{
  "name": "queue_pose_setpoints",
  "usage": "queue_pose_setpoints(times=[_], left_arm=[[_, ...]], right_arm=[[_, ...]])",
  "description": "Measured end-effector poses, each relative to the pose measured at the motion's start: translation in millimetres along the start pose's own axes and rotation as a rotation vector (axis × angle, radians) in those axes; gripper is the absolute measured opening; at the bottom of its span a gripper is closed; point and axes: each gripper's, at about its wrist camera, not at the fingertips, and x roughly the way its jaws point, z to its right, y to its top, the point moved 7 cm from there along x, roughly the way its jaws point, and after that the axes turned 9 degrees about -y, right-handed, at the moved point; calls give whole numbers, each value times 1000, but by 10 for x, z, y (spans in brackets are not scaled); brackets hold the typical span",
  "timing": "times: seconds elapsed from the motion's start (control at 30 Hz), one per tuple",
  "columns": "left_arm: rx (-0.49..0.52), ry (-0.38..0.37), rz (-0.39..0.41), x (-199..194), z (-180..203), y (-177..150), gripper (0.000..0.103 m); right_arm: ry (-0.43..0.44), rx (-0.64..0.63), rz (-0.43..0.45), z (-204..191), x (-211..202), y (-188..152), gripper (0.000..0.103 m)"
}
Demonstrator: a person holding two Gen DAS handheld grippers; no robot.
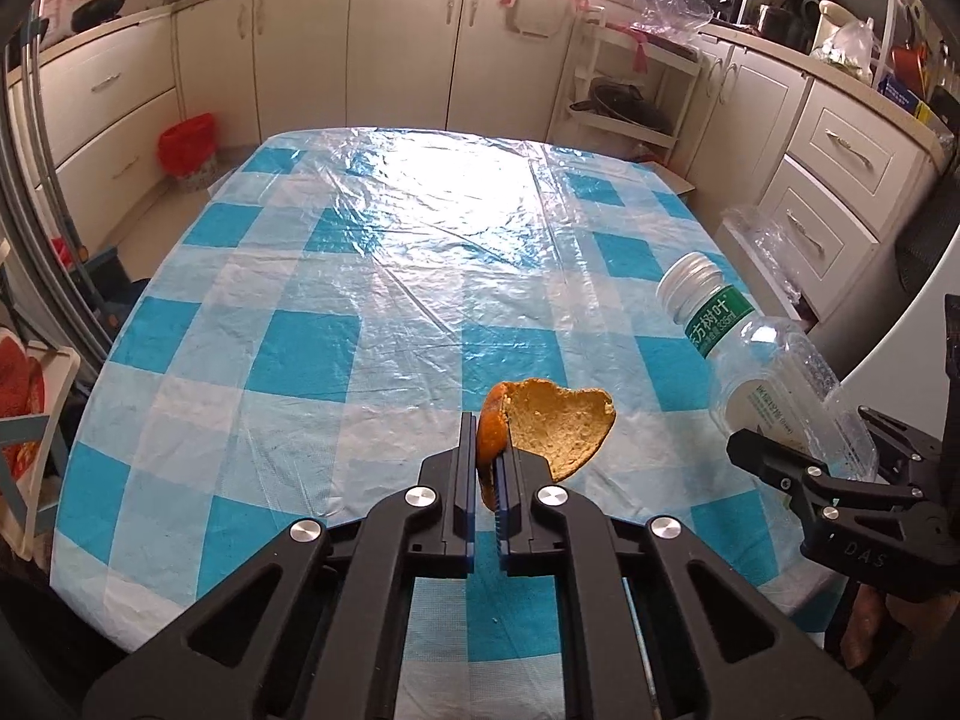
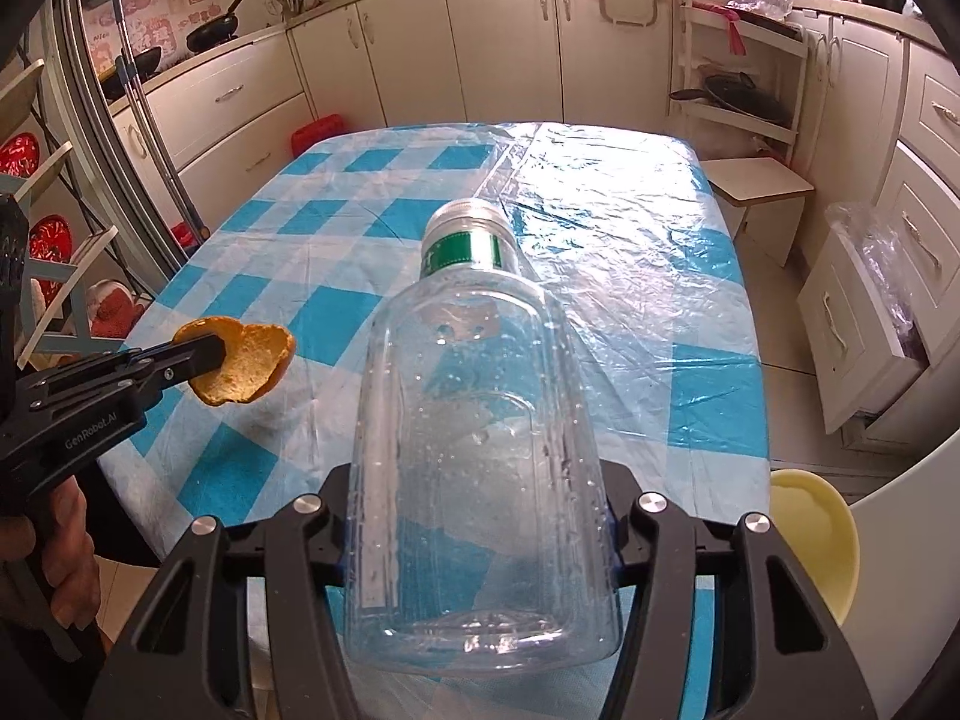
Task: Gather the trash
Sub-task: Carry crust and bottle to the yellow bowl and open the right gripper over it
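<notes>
My left gripper [image 1: 486, 468] is shut on a curled piece of orange peel [image 1: 561, 429], which hangs above the near part of the blue-and-white checked table [image 1: 300, 354]. From the right wrist view the same orange peel [image 2: 252, 369] shows at the left, pinched in the left gripper [image 2: 210, 357]. My right gripper [image 2: 480, 492] is shut on a clear empty plastic bottle [image 2: 480, 450] with a green label and a silver cap, its cap pointing away from me. In the left wrist view the bottle [image 1: 774, 372] and right gripper [image 1: 810, 456] are at the right edge.
A plastic sheet covers the table [image 2: 630, 228]. A red-lined bin [image 1: 187, 147] stands on the floor beyond the table's far left corner. A yellow bowl [image 2: 810, 546] sits low at the right. A small stool [image 2: 759, 186] and open drawers [image 2: 864, 324] stand to the right. A hand [image 2: 66, 546] holds the left gripper.
</notes>
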Motion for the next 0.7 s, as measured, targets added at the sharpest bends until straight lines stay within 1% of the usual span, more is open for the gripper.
queue_pose_setpoints(times=[0.33,0.7], left_arm=[[29,-52,47,-124,361,167,5],[104,-122,48,-49,1063,205,5]], right_arm=[[15,42,37,137,-159,-34,56],[12,138,83,477,-347,-58,56]])
